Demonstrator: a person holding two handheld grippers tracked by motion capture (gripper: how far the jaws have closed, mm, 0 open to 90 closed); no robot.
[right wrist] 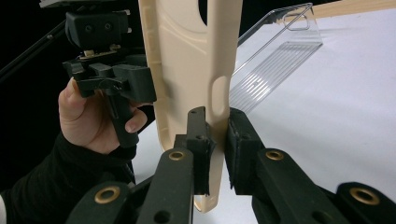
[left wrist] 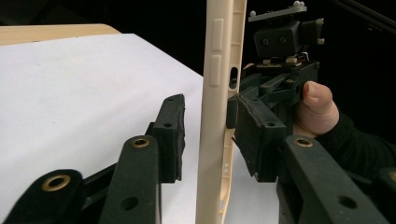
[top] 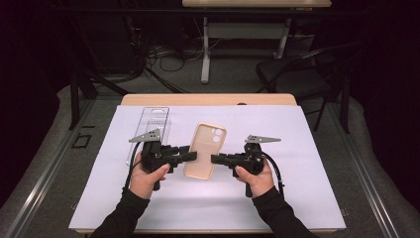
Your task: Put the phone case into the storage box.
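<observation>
Phone case looks light and bendy, best pinched at its rim: right gripper clamps it, left gripper stands open around it.

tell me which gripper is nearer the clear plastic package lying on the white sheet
Left. The left gripper sits just right of the clear plastic package, its jaws open around the beige phone case. The right gripper grips the case's far edge.
</observation>
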